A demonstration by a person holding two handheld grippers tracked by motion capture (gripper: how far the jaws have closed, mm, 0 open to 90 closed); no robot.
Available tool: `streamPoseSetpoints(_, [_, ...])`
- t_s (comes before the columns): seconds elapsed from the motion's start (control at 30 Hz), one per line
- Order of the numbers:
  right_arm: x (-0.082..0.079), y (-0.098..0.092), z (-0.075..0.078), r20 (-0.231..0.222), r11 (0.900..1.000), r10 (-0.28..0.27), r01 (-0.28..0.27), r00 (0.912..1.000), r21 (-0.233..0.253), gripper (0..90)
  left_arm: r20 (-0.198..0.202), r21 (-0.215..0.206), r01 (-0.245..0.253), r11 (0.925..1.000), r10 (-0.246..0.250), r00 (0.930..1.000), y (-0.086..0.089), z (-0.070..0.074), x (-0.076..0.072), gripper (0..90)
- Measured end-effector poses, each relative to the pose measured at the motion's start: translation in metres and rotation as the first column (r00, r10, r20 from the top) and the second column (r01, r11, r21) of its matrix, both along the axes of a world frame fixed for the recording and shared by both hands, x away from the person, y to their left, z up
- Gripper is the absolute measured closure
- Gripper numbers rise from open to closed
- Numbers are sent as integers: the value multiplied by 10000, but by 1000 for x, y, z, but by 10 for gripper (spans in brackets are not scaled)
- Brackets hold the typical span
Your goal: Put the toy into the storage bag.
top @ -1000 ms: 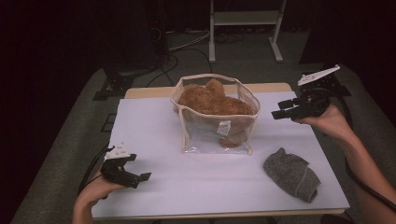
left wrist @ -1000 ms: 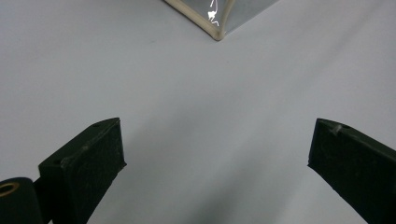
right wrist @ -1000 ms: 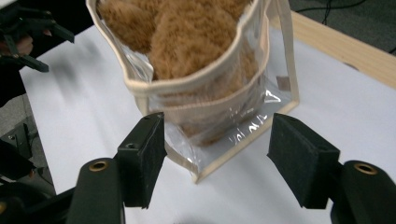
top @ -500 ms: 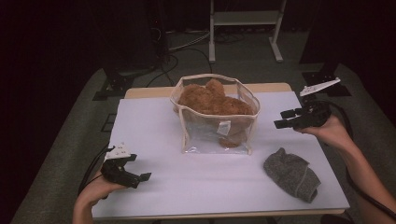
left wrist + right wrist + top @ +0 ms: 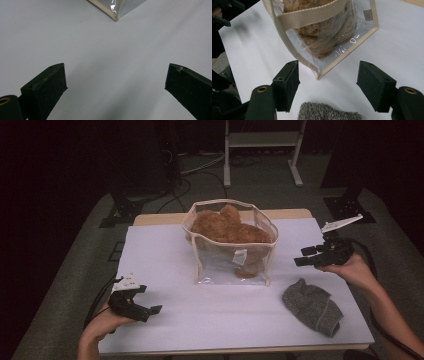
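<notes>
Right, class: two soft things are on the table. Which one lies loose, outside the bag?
The grey knitted hat, flat on the white table near the right hand-held gripper. The brown plush toy sits inside the clear bag.

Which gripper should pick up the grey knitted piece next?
Right, probably. The right gripper hovers open just above the grey knitted piece, whose edge lies between its jaws in the right gripper view. The left gripper sits across the table.
</notes>
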State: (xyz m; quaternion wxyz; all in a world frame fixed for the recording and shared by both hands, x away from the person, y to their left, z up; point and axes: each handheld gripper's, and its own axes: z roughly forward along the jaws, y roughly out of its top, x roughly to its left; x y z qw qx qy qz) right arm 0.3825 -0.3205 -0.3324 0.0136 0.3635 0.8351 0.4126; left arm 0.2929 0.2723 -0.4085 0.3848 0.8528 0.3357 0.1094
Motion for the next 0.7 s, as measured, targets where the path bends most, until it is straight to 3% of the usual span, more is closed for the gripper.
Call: streamPoseSetpoints(0.7, [-14,-10,-36,-442,9992,-163,179,9989,370,316,8,14,-4,10000,4,10000,-1,0,0,27])
